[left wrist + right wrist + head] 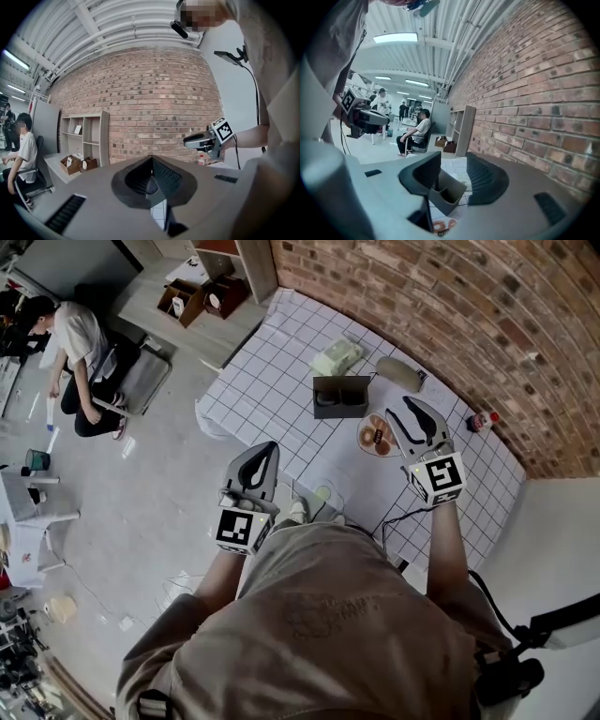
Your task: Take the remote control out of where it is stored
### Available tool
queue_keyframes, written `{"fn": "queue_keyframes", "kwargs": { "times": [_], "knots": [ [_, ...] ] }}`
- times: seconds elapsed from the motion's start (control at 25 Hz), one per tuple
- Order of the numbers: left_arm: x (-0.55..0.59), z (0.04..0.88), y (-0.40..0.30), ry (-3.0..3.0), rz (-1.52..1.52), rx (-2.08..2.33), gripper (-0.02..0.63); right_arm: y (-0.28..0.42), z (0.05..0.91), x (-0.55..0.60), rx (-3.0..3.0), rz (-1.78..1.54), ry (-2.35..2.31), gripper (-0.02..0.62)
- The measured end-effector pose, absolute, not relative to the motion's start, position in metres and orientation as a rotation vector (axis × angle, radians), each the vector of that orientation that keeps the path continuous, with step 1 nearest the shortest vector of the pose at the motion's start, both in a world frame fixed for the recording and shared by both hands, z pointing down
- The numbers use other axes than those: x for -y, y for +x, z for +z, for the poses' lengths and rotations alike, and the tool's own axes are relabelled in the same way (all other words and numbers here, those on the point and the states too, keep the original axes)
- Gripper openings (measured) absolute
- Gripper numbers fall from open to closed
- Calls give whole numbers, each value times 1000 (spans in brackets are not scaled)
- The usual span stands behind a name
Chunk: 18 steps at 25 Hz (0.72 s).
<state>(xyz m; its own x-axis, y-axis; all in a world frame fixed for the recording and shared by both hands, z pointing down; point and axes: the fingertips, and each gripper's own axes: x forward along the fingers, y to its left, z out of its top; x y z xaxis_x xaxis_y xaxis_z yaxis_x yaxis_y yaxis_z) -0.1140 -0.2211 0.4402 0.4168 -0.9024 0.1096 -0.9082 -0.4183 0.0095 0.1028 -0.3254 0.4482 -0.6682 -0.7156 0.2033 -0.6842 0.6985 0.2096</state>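
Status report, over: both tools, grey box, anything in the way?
Left tool shut, empty. Right tool open, facing grey box, apart. No remote made out. Plate lies before box.

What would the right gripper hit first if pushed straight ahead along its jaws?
Most likely the grey storage box, framed between the right gripper's open jaws and slightly below. Depth is unclear, so it might skim over it.

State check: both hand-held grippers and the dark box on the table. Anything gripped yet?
Left hand-held gripper: shut, empty.
Right hand-held gripper: open, empty; the box shows beyond its jaws, untouched.
Box: upright, open top, not gripped; contents too dark to tell.
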Motion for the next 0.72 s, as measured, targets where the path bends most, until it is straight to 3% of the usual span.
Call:
{"fn": "queue_keyframes", "kwargs": {
  "times": [0.2,0.72],
  "knots": [
    [215,448,-116,2534,122,1649,11,61,491,343,2508,-248,814,237],
    [215,456,-113,2493,80,1625,11,-28,626,361,2222,-253,212,276]
  ]
}}
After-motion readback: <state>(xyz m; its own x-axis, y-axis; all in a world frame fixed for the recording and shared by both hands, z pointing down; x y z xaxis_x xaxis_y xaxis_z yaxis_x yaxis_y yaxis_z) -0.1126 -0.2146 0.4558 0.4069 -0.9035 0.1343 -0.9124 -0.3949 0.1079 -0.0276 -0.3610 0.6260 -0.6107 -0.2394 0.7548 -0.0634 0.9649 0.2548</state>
